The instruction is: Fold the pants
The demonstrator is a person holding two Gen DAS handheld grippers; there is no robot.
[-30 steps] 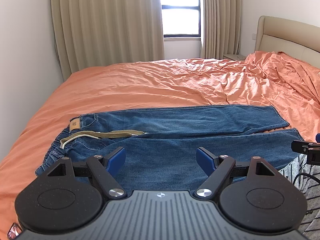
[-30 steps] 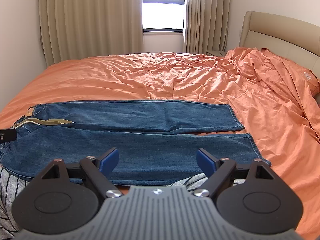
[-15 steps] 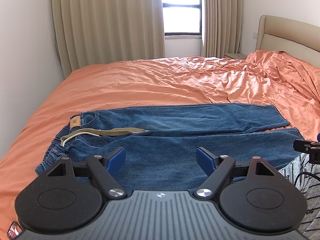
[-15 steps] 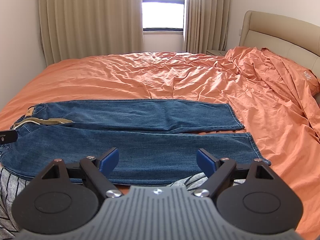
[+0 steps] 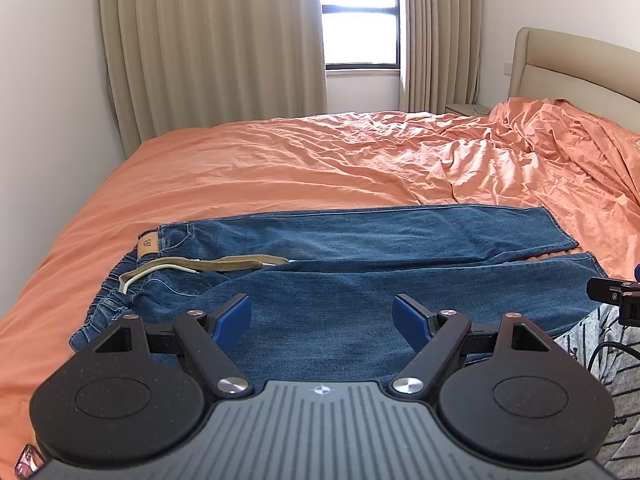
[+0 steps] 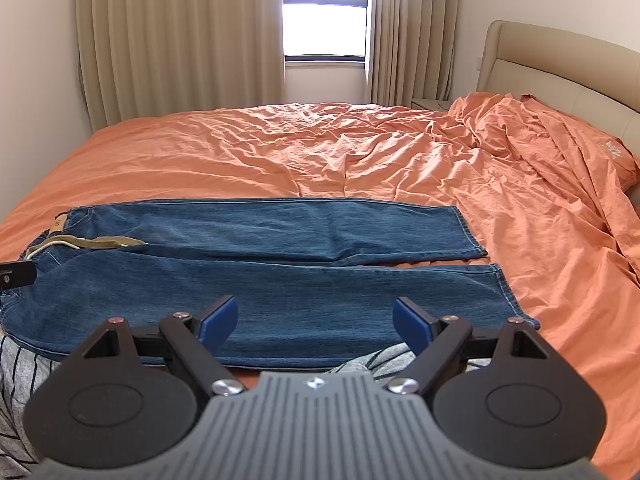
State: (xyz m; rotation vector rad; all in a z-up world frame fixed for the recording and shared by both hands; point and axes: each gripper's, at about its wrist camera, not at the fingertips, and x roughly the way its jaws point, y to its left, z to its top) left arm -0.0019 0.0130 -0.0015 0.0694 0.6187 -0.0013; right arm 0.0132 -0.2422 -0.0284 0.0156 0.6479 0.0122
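Little change from the earlier frames is to be seen: in the left wrist view the jeans (image 5: 360,280) are found slightly lower and the window (image 5: 358,14) fuller than a second ago, so a small shift of the left gripper (image 5: 322,316) is indicated, while the right wrist view is almost unaltered. The jeans themselves have not been moved.

One pair of jeans is counted, laid flat on the orange bed cover (image 5: 280,160) near its front edge, with the waistband toward the curtain-side wall and two legs stretched side by side toward the headboard (image 6: 560,64). One olive drawstring (image 5: 208,266) is seen lying at the waistband.

Two grippers are counted. The left gripper is held with its jaws spread wide and nothing between them, above the near leg of the jeans. The right gripper (image 6: 316,320) is likewise spread wide and empty, above the same leg. One striped grey garment (image 6: 24,364) is seen at the front edge of the jeans.
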